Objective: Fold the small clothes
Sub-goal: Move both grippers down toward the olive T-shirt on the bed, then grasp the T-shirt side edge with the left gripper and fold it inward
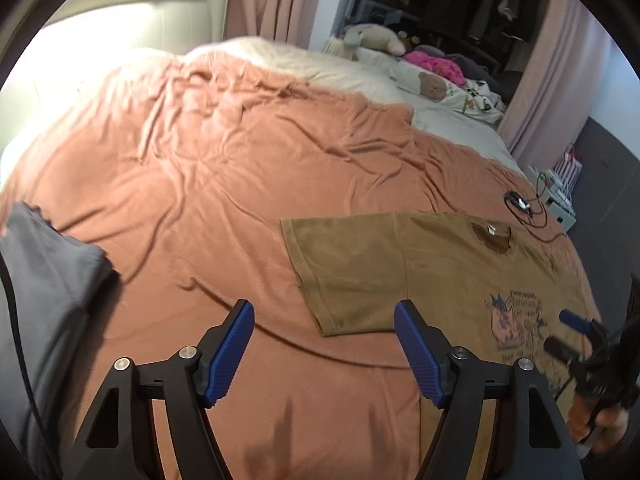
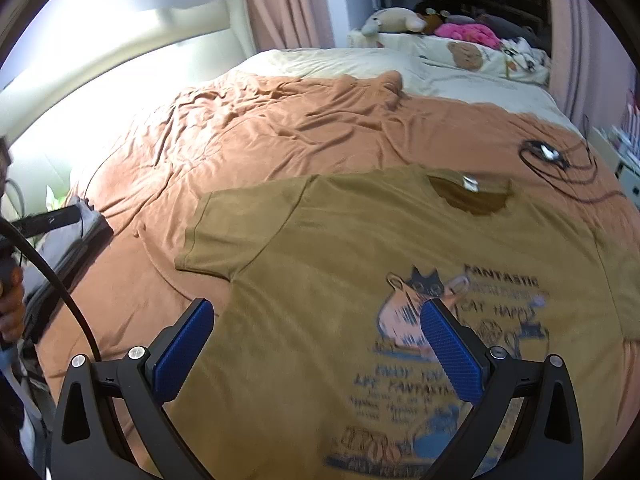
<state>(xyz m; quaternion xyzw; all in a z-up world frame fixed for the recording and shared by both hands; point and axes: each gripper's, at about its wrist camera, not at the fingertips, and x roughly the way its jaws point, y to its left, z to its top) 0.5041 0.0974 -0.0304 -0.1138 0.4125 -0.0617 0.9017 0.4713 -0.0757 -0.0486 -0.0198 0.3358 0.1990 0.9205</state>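
T-shirt (image 2: 360, 264) lies flat on bed (image 1: 180, 168), print up. Left gripper (image 1: 324, 350) jaws apart, empty; sleeve (image 1: 344, 272) just ahead, btwn them. Right gripper (image 2: 316, 354) open, empty, over shirt body. Best: pinch sleeve hem w/ left, fold inward, keep fabric flat.

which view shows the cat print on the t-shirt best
The right wrist view: the cat print lies close, near centre, with some words readable, though the right gripper's finger covers part. The left wrist view shows it small, blurred, near the edge.
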